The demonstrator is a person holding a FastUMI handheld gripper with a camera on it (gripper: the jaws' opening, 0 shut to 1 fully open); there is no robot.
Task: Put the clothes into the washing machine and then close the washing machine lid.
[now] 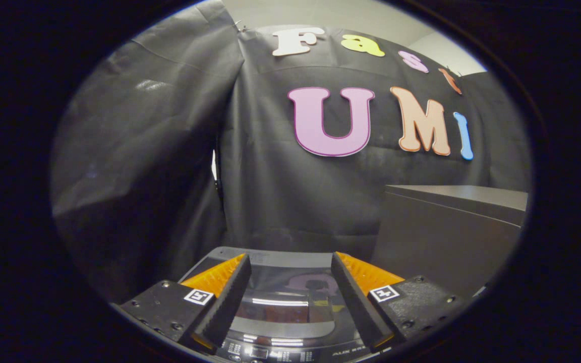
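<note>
The black cloth wall (280,191) of the booth is hanging across the whole background, draped in soft folds, with a vertical seam running down it a little to the left of the gripper's line.

A grey box-shaped cabinet (447,237) is standing to the right, beyond the right finger, with its flat top catching some light and its front face turning toward the washing machine.

The washing machine (283,302) is sitting directly below and just ahead of the gripper, seen from above. Its lid (285,282) is lying flat and closed, a glossy dark pane that is reflecting the wall. The machine's long axis is running straight away from the camera toward the cloth wall, with the control panel (270,350) at the near edge, nearest the finger roots, and the grey back edge pointing at the wall.

The gripper (290,264) is hovering over the lid with its fingers (227,302) spread wide apart and nothing between them; whether the tips are touching the lid cannot be told. The black ribbed pads are facing each other across the glass, with orange backing behind them.
</note>
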